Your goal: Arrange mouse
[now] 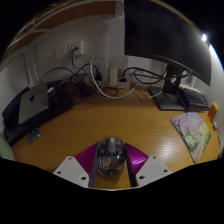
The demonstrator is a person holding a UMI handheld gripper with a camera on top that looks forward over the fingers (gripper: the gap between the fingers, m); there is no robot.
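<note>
One tool (111, 166) in view, two fingers, each with a magenta pad (86, 156) on its inner face. One mouse (110, 155), grey with a translucent look, sits between the two pads; both pads press against its sides, so the tool is pinching the mouse. The mouse is held above the wooden table (95, 122), near the table's front edge; whether its underside touches the wood cannot be told.

Count of other items on the table:
- One monitor (165, 40), dark screen, on one stand with a round base (168, 99), beyond the fingers and to the right.
- One mouse mat (194, 130) with a pale printed pattern, right of the tool, well apart from the mouse.
- One dark box-shaped device (34, 105) at the left end of the table.
- Several cables (100, 85), white and black, along the back edge by the wall; exact number cannot be told.
- One dark keyboard-like object (197, 97) just behind the monitor base; identity uncertain.
</note>
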